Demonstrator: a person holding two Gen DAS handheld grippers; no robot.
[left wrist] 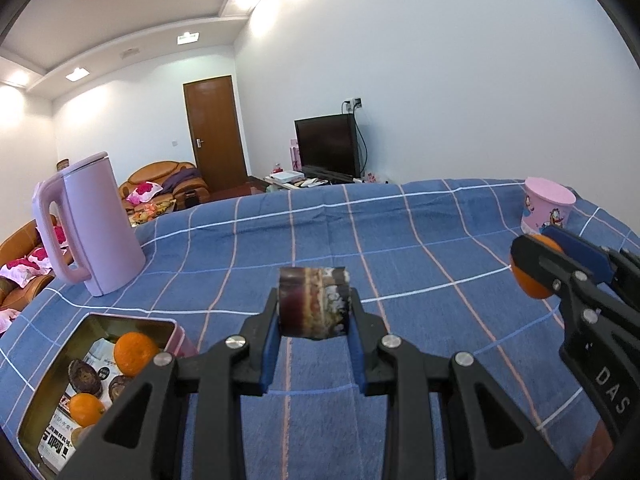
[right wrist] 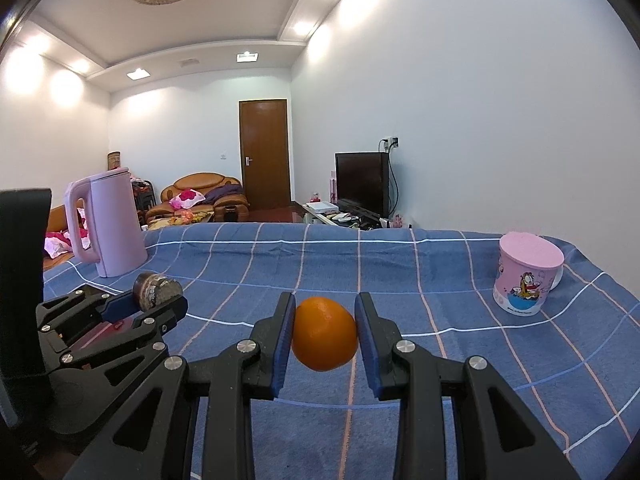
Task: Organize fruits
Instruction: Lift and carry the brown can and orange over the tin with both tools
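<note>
My left gripper (left wrist: pixel 314 304) is shut on a dark purple-brown sugarcane piece (left wrist: pixel 314 302) and holds it above the blue checked cloth. The left gripper also shows at the left of the right wrist view (right wrist: pixel 156 300), with the same piece (right wrist: pixel 156 289) in it. My right gripper (right wrist: pixel 325 332) is shut on an orange (right wrist: pixel 325 334) above the cloth. The right gripper appears at the right edge of the left wrist view (left wrist: pixel 536 264), with that orange (left wrist: pixel 534 284). An open pink tin box (left wrist: pixel 176 330) at lower left holds two oranges (left wrist: pixel 135 353) and dark fruits (left wrist: pixel 84 376).
A pink kettle (left wrist: pixel 90 224) stands at the back left of the table, also in the right wrist view (right wrist: pixel 110 222). A pink cartoon cup (right wrist: pixel 526 274) stands at the right, also in the left wrist view (left wrist: pixel 546 206). Sofas, a door and a TV are behind the table.
</note>
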